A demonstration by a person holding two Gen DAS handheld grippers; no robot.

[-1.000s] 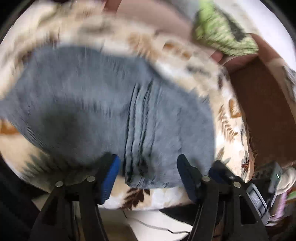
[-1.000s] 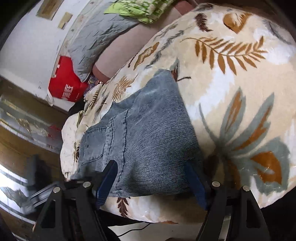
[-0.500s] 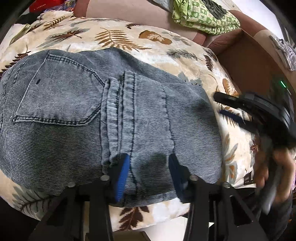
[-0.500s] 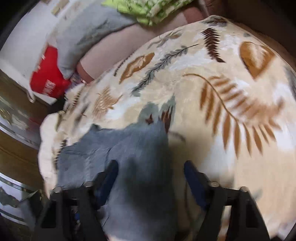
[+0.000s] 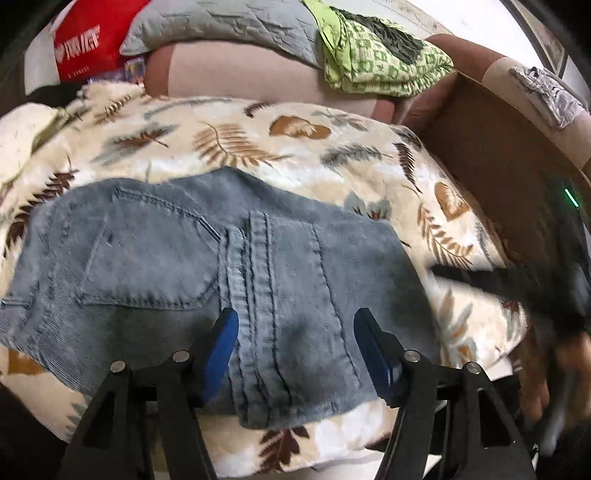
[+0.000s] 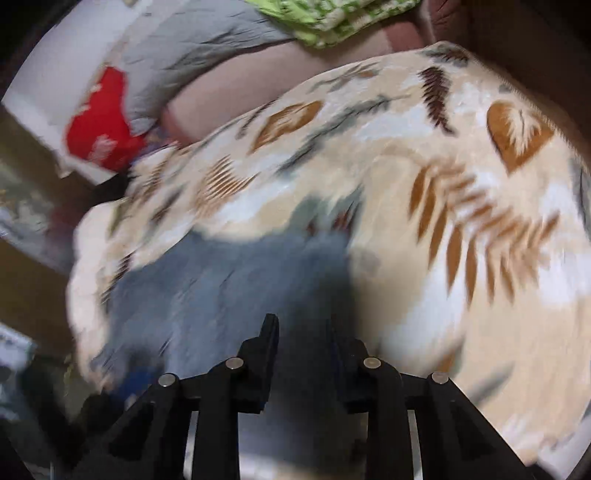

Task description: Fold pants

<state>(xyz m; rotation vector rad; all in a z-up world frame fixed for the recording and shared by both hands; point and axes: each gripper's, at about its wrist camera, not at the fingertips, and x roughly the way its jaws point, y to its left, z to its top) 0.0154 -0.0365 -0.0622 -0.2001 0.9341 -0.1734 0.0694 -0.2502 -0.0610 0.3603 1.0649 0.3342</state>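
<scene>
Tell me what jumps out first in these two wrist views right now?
The folded grey-blue jeans dominate, lying near the front edge of a cream leaf-print blanket. The left gripper hangs open over their thick centre seam. Behind, a bright green patterned cloth sits on the sofa back.

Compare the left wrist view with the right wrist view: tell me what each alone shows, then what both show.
Only the left: the jeans' back pocket, the right gripper blurred over the blanket, and a cardboard box. Only the right: nothing sharp; wooden furniture at the left edge. Both: the folded jeans on the leaf-print blanket, the red bag, grey pillow and green cloth.
</scene>
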